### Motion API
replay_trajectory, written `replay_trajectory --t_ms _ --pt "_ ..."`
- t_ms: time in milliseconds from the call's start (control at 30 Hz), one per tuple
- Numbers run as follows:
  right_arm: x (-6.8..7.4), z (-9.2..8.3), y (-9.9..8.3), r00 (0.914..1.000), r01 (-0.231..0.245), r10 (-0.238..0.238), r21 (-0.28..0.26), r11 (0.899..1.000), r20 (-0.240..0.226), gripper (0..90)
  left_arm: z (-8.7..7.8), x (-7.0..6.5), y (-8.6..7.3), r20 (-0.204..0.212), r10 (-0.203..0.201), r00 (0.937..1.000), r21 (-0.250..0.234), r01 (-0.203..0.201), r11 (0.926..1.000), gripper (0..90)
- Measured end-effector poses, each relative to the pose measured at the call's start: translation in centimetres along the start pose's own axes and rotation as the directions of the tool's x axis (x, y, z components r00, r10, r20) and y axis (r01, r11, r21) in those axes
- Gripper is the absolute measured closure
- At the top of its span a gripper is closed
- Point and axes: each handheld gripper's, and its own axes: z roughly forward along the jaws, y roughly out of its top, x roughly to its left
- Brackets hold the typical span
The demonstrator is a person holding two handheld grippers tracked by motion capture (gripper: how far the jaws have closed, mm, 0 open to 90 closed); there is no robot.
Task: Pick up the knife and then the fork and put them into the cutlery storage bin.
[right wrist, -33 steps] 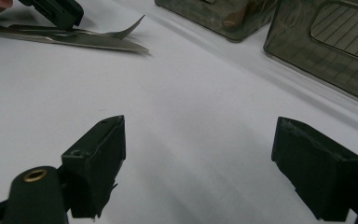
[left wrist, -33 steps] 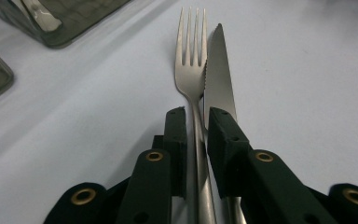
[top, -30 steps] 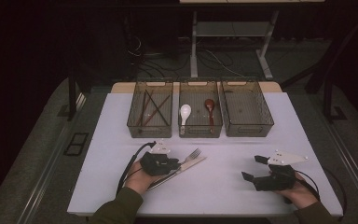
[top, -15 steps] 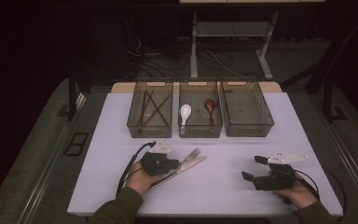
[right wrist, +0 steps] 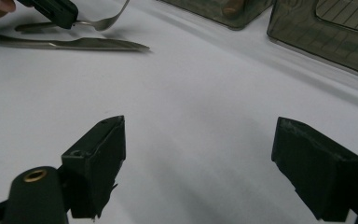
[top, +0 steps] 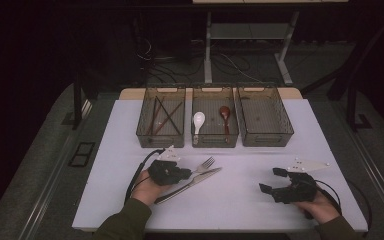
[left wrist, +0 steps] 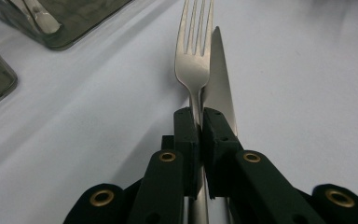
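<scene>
While the left gripper (left wrist: 199, 122) pinches the fork (left wrist: 194, 56) handle, it should lift straight, leaving the knife (left wrist: 219, 79) at three o'clock undisturbed.

My fork (left wrist: 194, 70) and knife (left wrist: 219, 79) are shiny, smooth metal. My fingers (left wrist: 186, 135) look matt black plastic; the desk (top: 240, 200) is matt white.

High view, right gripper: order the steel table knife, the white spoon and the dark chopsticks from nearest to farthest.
From the right gripper:
1. Steel table knife, flat on the table to its left.
2. White spoon, in the middle bin, up and left.
3. Dark chopsticks, in the left bin, farthest.
</scene>
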Motion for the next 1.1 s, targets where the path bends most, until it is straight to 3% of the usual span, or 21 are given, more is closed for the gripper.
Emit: replay_trajectory --t_ms 167,367,567,700,833,1000,1100 --pt "0.0 -0.4 0.4 0.9999 0.015 -0.015 -0.015 1.000 -0.004 17.7 -0.4 -0.2 0.4 -0.001 0.006 1.0000 -0.017 -0.006 0.9998 84.6" --pt "-0.3 -1.2 1.5 0.9970 -0.026 0.021 -0.067 0.997 -0.074 17.5 -0.8 -0.6 0.9 0.003 0.009 1.0000 -0.039 -0.009 0.9992 84.6" --pt "0.2 -0.4 2.5 0.9971 -0.005 -0.002 -0.089 0.996 -0.076 18.4 -0.8 -1.5 1.5 0.003 0.004 1.0000 -0.054 -0.004 0.9985 84.6" --pt "0.7 0.1 3.2 0.9957 0.007 -0.017 -0.112 0.994 -0.091 24.4 -0.4 -2.2 2.1 0.017 0.006 0.9998 -0.072 -0.005 0.9974 84.6" --pt "1.2 0.5 3.7 0.9909 -0.012 -0.004 -0.119 0.993 -0.135 29.9 0.3 -3.0 2.7 0.024 0.026 0.9994 -0.074 -0.024 0.9970 84.6" --pt "1.9 1.5 4.7 0.9789 -0.051 0.025 -0.123 0.991 -0.203 37.7 0.9 -3.8 3.5 0.036 0.037 0.9987 -0.086 -0.034 0.9957 84.5" --pt "2.5 2.6 5.4 0.9726 -0.043 0.015 -0.116 0.992 -0.232 41.3 1.2 -4.1 3.9 0.039 0.042 0.9984 -0.099 -0.038 0.9943 84.6"
